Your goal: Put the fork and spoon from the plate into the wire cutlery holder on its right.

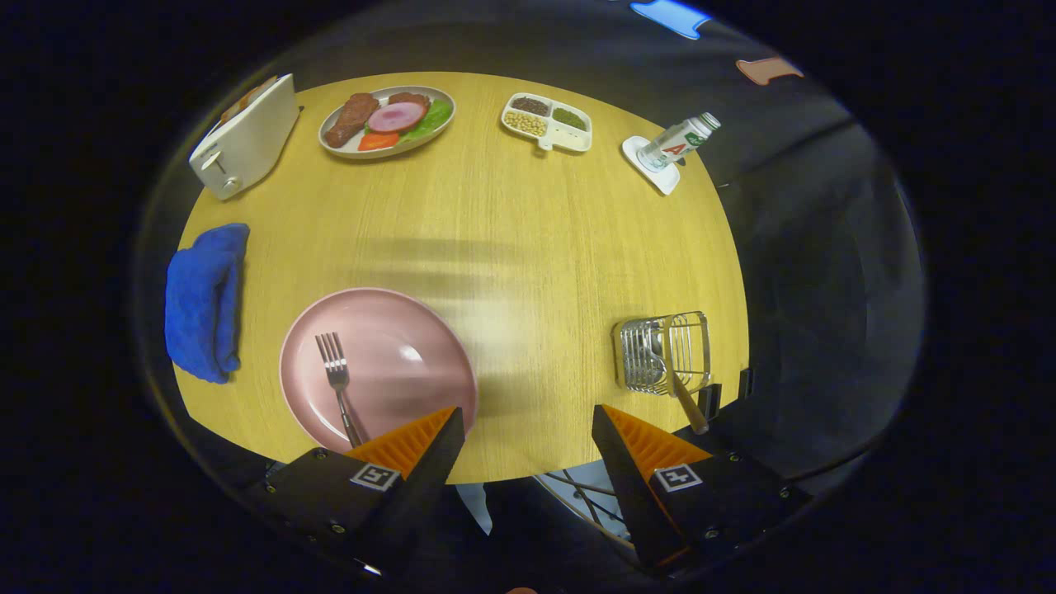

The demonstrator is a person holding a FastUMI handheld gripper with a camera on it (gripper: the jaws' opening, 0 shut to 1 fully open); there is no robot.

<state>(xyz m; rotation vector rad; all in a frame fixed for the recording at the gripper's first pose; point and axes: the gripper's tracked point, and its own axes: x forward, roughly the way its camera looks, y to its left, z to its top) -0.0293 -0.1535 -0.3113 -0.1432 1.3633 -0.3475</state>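
A metal fork [338,379] lies on the pink plate [412,330], tines pointing away from me, its handle running under my left finger. To the plate's right stands the wire cutlery holder [664,351]; a spoon [672,379] leans inside it, its wooden handle sticking out toward me. My gripper [526,425] hovers above the table's near edge, between plate and holder. Its fingers [412,445] are spread wide apart with nothing between them.
A blue cloth [205,301] lies left of the plate. Across the round wooden table [511,231] stand a white toaster [243,140], an oval plate of food [388,120], a divided white dish [547,122] and a bottle on a white coaster [676,144].
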